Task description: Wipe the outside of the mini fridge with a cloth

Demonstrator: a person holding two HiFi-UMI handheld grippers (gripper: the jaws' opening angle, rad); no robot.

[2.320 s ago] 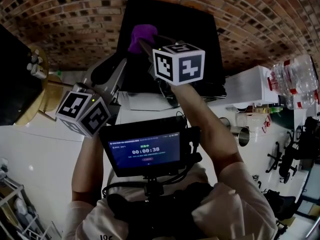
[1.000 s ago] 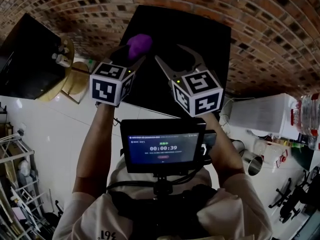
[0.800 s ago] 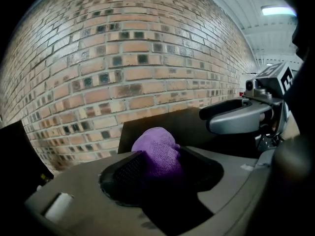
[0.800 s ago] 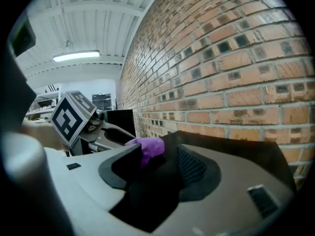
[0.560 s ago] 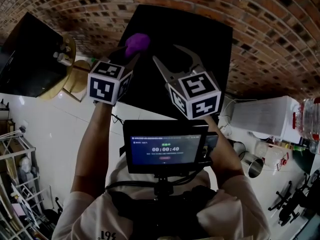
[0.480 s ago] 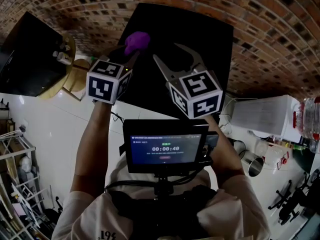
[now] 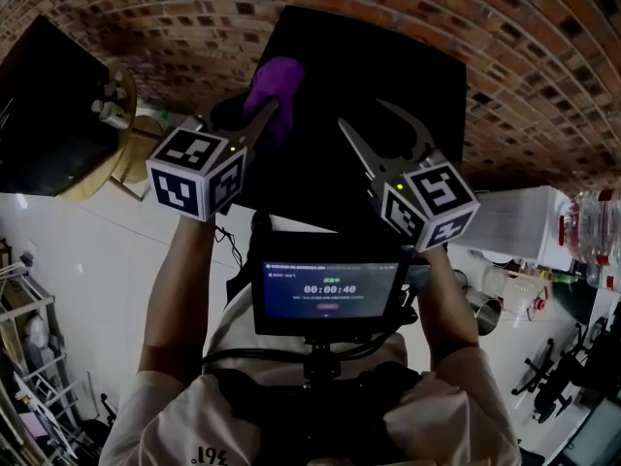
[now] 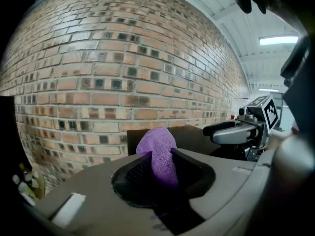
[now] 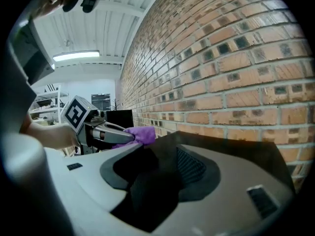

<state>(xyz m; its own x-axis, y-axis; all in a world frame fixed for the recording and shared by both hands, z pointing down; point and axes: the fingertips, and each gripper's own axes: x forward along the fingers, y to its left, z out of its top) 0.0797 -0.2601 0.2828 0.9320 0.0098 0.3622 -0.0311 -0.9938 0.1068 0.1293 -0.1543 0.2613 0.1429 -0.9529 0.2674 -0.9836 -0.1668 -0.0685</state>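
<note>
Two tongs are hanging above the black mini fridge (image 7: 388, 56): the left tongs (image 7: 254, 115), just now closing, are pinching the purple cloth (image 7: 275, 81) over its top, and the right tongs (image 7: 380, 129) are gaping wide and empty.

— Where's my left gripper (image 7: 247, 107) now?
— Over the black mini fridge (image 7: 388, 66). Its jaws have just been closing, with the purple cloth (image 7: 276, 78) bunched between their tips.
— And my right gripper (image 7: 373, 115)?
— I see its jaws spread apart with nothing between them, just beside the left, above the same black top. The brick wall (image 7: 543, 56) stands behind.
</note>
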